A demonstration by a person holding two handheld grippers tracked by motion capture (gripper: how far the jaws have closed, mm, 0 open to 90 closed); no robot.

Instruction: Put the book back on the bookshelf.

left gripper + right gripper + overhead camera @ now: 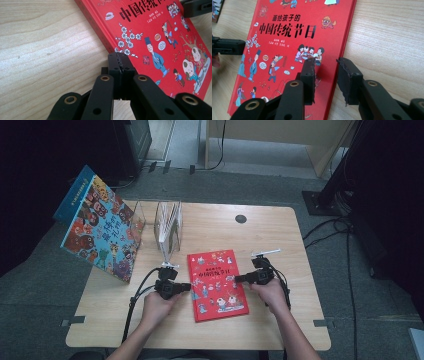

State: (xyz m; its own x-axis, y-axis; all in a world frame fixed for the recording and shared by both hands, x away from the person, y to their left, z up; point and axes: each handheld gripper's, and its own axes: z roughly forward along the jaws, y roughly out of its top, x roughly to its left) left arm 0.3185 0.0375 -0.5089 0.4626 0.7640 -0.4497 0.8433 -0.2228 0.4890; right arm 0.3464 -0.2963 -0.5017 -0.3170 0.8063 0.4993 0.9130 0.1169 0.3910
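Observation:
A red picture book (217,285) with Chinese title lettering lies flat, cover up, in the middle of the wooden table (280,240). My left gripper (186,286) is at the book's left edge, its jaws shut with nothing between them. In the left gripper view the closed gripper tips (121,61) sit right at the red book's spine edge (105,42). My right gripper (241,279) is at the book's right side and stands open. In its own view the right gripper (328,67) straddles the red book's right edge (339,60), one finger (309,72) over the cover, the other over bare wood.
A large blue illustrated book (100,227) leans upright at the table's left. Beside it stands a clear plastic book rack (169,227). A small dark round cap (241,219) sits in the tabletop at the back. Cables trail over the floor at the right.

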